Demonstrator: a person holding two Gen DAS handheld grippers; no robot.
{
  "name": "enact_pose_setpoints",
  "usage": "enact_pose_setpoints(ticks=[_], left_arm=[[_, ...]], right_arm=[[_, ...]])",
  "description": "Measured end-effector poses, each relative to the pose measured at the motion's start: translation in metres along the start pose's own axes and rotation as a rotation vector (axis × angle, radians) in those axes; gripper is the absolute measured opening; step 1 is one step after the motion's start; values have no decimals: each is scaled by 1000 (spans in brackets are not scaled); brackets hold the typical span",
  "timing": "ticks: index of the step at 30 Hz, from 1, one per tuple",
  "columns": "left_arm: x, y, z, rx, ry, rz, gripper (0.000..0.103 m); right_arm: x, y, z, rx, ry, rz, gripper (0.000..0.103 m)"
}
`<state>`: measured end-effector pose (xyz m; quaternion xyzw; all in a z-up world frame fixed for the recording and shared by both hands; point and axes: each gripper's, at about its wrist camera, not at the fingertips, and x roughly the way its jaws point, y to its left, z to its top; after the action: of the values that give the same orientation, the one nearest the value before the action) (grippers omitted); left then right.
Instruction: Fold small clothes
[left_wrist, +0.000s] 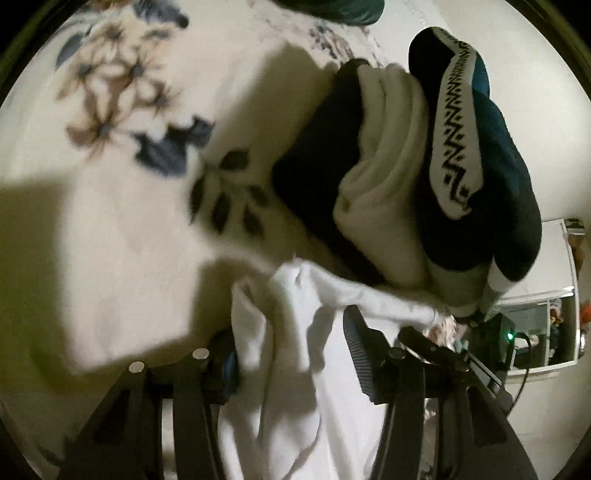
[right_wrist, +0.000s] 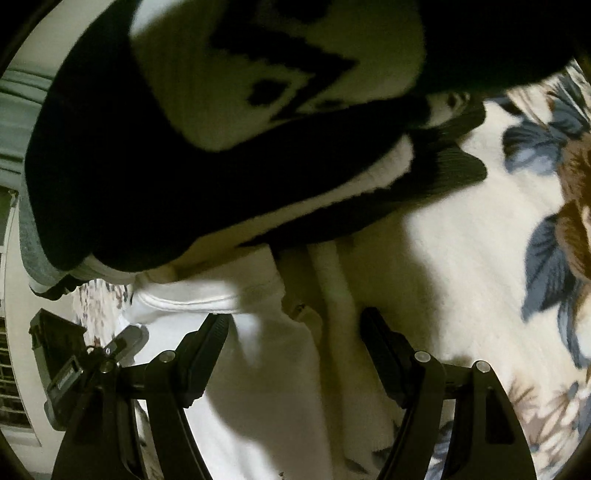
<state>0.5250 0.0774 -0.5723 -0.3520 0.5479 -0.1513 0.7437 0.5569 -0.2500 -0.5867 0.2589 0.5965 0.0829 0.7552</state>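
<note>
Garment (left_wrist: 295, 350) under inspection: white, thin, limp cloth, lying rumpled on the flowered bedspread (left_wrist: 129, 184) just beside a stack of folded clothes (left_wrist: 424, 166). Left gripper (left_wrist: 291, 354) is released, jaws parted with cloth between them, unpinched. Right gripper (right_wrist: 295, 332) stands wide apart over the same garment (right_wrist: 258, 369), grasping nothing. Judgement: light, floppy, prone to bunching; best taken at a hem or corner.

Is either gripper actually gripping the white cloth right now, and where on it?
Neither. The white cloth lies between both pairs of open fingers, but the left gripper and right gripper are not pressing on it.
</note>
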Motion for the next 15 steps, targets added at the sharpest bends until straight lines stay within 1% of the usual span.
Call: enact_pose_setpoints(ticks=[1, 2, 3, 5, 7, 8, 9, 10, 12, 13, 15], left_arm=[[-1, -4, 1, 19, -18, 20, 30], [-2, -8, 3, 36, -28, 41, 18], [-3, -11, 4, 56, -31, 56, 11], [-4, -18, 5, 89, -36, 68, 9], [-8, -26, 1, 128, -42, 79, 8], [-10, -27, -1, 139, -45, 79, 7], [-12, -31, -1, 148, -48, 74, 7], [-16, -33, -1, 156, -51, 67, 7], [-25, -38, -4, 161, -54, 49, 7], [-27, -41, -8, 167, -54, 43, 7], [-38, -41, -9, 182, -63, 38, 7]], right_arm=[[2, 0, 2, 1, -4, 10, 77], [3, -1, 3, 4, -9, 16, 77], [4, 1, 3, 5, -24, 29, 76], [2, -3, 4, 0, -43, 34, 66], [1, -3, 1, -3, -57, 23, 41], [-5, -5, -2, -3, -66, 14, 33], [-6, -7, -3, 2, -70, 15, 21], [-9, -10, -5, 12, -77, 24, 13], [-18, -13, -10, 30, -96, 55, 9], [-21, -13, -12, 31, -103, 61, 3], [-28, -7, -17, 29, -116, 81, 3]])
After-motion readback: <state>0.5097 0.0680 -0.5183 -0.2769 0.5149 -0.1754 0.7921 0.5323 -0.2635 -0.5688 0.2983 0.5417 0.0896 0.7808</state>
